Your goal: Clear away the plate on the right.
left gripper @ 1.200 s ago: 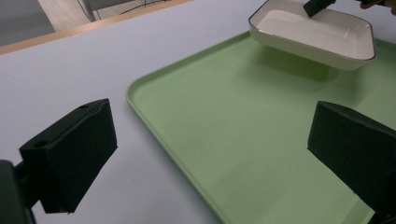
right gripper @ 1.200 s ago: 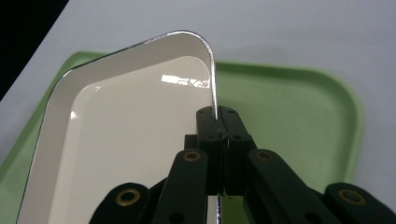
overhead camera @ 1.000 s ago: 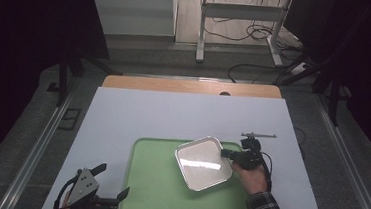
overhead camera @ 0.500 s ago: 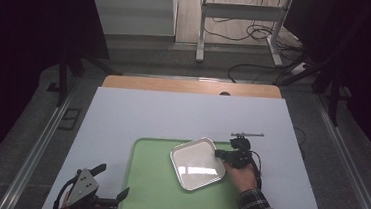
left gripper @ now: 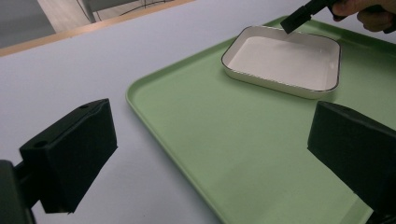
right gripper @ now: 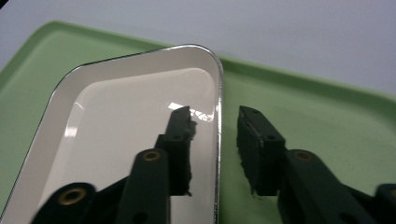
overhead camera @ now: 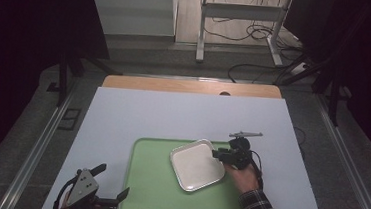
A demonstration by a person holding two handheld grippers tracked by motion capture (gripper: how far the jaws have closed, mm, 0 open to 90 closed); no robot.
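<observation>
The dish (overhead camera: 197, 164) lies flat on the green tray (overhead camera: 149, 192), toward its right side. Our right gripper (right gripper: 215, 122) straddles the dish's rim, one jaw inside and one outside; the jaws have just been opening, and the pads now stand off the rim with a gap on each side. Our left gripper (overhead camera: 110, 202) rests spread wide at the tray's left edge, holding nothing. If we draw the right back carelessly, a jaw could catch the rim and drag or tip the dish.

Table evenly lit, surroundings dark; glare on white dish (right gripper: 140, 116); near tongs slightly blurred.
</observation>
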